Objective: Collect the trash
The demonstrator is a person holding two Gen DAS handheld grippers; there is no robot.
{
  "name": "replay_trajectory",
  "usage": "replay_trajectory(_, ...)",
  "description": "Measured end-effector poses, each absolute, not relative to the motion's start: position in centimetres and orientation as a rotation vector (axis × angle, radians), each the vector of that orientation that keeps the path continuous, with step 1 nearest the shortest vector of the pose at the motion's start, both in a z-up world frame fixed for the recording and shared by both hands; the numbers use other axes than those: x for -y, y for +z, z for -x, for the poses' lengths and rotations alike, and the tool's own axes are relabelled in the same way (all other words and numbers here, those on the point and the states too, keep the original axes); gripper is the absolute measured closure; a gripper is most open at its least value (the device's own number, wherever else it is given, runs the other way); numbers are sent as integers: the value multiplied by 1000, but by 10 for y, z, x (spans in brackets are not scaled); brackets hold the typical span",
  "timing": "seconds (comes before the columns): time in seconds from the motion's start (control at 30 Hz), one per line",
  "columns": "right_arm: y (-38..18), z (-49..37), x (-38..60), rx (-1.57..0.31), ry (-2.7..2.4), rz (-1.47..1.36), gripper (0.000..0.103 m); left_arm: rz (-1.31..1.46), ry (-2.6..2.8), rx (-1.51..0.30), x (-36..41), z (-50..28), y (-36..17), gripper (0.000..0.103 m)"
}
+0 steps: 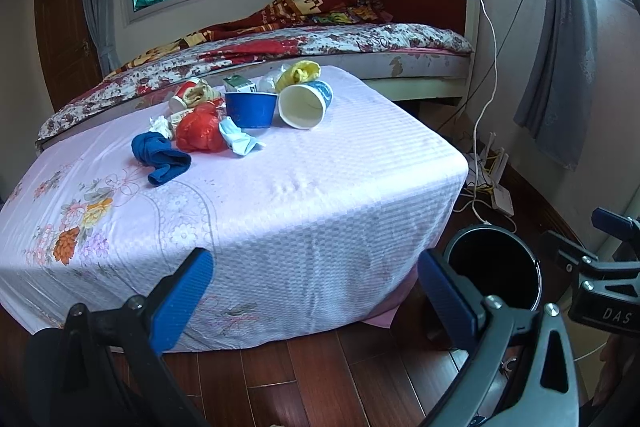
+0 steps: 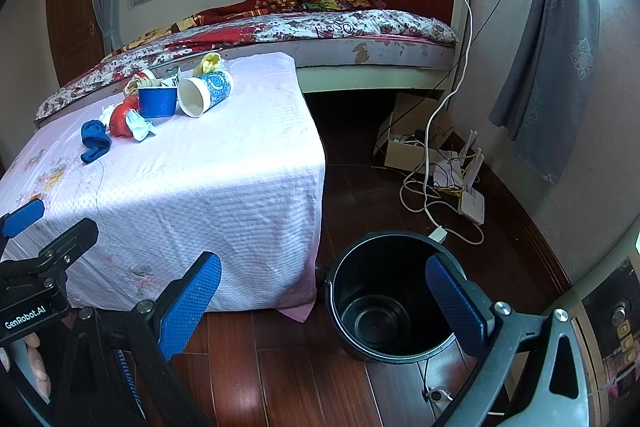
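Note:
A pile of trash lies on the far part of a table covered with a pink cloth (image 1: 280, 195): a blue paper bowl (image 1: 251, 110), a tipped white and blue paper cup (image 1: 306, 103), a red plastic bag (image 1: 200, 129), a blue cloth (image 1: 162, 157), a crumpled mask (image 1: 240, 139), a red cup (image 1: 186, 97), a yellow wad (image 1: 302, 73). An empty black bin (image 2: 390, 303) stands on the floor right of the table. My left gripper (image 1: 316, 301) is open and empty before the table's near edge. My right gripper (image 2: 324, 307) is open and empty above the bin's left rim.
A bed (image 1: 300, 47) with floral bedding stands behind the table. White cables and a router (image 2: 468, 195) lie on the wooden floor by the right wall. A grey curtain (image 2: 552, 67) hangs at the right. A brown door (image 1: 64, 27) is at the far left.

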State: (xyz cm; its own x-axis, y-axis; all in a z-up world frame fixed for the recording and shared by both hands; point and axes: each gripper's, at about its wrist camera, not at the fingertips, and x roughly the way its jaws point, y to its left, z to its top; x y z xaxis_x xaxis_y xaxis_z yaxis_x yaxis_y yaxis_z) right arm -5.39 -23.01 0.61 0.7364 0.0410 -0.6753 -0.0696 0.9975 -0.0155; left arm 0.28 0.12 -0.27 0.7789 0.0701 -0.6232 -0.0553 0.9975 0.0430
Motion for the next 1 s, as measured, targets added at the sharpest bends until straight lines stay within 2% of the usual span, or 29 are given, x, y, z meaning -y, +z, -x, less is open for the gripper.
replay_trajectory(1.0, 2, 51, 225, -747, 59, 60, 0, -3, 68, -685, -8, -2, -4, 1)
